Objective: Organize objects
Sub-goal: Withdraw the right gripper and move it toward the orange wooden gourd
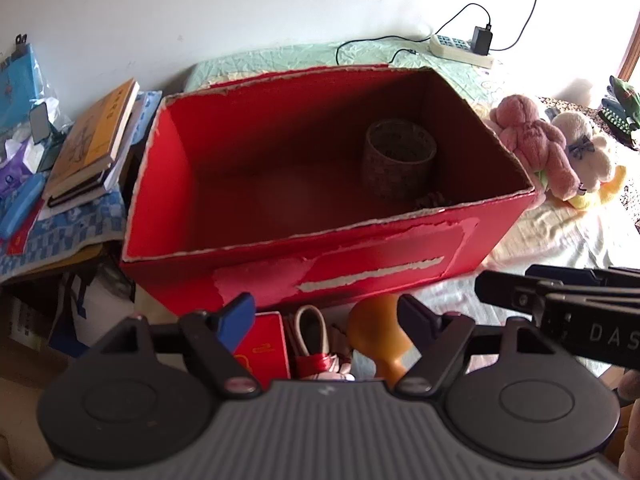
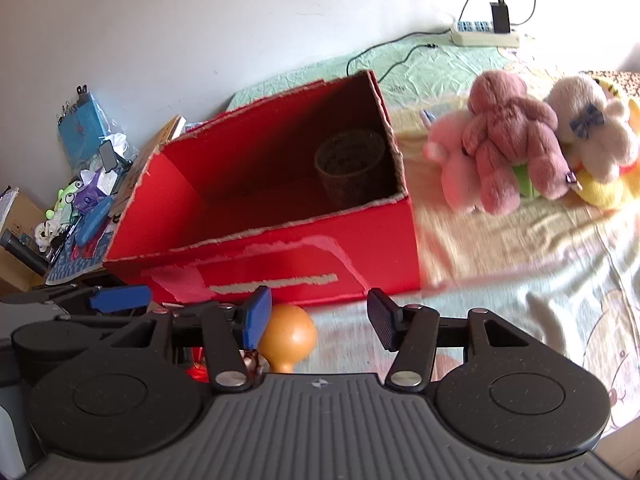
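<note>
An open red cardboard box [image 1: 360, 264] [image 2: 280, 264] stands on the bed with a roll of tape [image 1: 400, 156] [image 2: 352, 160] in its far right corner. In front of the box lie an orange rubber bulb [image 1: 376, 332] [image 2: 288, 336], a coiled cable [image 1: 312, 340] and a red card [image 1: 264, 344]. My left gripper [image 1: 324, 310] hangs open above these three, gripping none of them. My right gripper [image 2: 320, 320] is also open, and the bulb sits just beside its blue left pad [image 2: 256, 316]. The two grippers are side by side: the right one [image 1: 560, 304] shows in the left wrist view.
Pink and white plush toys [image 1: 536, 148] [image 2: 512, 140] lie on the sheet right of the box. A stack of books [image 1: 92, 140] and cluttered small items sit on a low table to the left. A power strip [image 1: 460, 48] with cables lies by the wall.
</note>
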### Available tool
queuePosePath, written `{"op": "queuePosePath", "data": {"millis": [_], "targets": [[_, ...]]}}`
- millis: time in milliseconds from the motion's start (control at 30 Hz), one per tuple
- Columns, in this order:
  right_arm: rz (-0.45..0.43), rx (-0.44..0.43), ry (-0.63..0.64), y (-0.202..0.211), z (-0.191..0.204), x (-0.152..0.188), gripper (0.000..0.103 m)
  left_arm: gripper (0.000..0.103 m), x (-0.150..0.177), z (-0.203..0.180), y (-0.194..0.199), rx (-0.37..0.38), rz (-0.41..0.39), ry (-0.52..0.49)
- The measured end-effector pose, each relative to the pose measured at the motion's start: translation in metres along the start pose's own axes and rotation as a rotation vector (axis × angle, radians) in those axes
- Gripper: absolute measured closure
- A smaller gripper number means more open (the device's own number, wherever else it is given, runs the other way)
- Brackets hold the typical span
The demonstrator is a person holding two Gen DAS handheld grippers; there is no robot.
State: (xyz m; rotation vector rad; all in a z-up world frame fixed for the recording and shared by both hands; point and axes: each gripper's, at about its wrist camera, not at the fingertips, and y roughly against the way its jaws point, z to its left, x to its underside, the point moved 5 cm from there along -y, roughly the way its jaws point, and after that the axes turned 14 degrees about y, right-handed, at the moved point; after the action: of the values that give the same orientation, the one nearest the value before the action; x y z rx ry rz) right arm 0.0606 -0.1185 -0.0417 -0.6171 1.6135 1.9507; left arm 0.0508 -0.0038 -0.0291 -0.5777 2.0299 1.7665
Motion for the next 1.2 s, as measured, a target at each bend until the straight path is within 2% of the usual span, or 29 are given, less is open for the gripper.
{"op": "queuePosePath", "data": {"millis": [167, 400, 733, 1200], "targets": [[0.029, -0.024, 0.002, -0.005, -0.008, 0.005, 0.047, 0.023, 0.000, -0.008, -0.003, -0.042, -0.015, -0.001], [0.072, -0.100, 0.014, -0.018, -0.023, 0.003, 0.046, 0.023, -0.003, -0.021, -0.013, -0.114, -0.005, 0.033], [0.170, -0.211, 0.067, -0.035, -0.047, 0.002, 0.046, 0.023, -0.001, -0.039, -0.028, -0.198, 0.027, 0.125], [0.241, -0.339, 0.084, -0.043, -0.068, 0.016, 0.046, 0.023, 0.027, -0.055, -0.039, -0.276, 0.086, 0.167]]}}
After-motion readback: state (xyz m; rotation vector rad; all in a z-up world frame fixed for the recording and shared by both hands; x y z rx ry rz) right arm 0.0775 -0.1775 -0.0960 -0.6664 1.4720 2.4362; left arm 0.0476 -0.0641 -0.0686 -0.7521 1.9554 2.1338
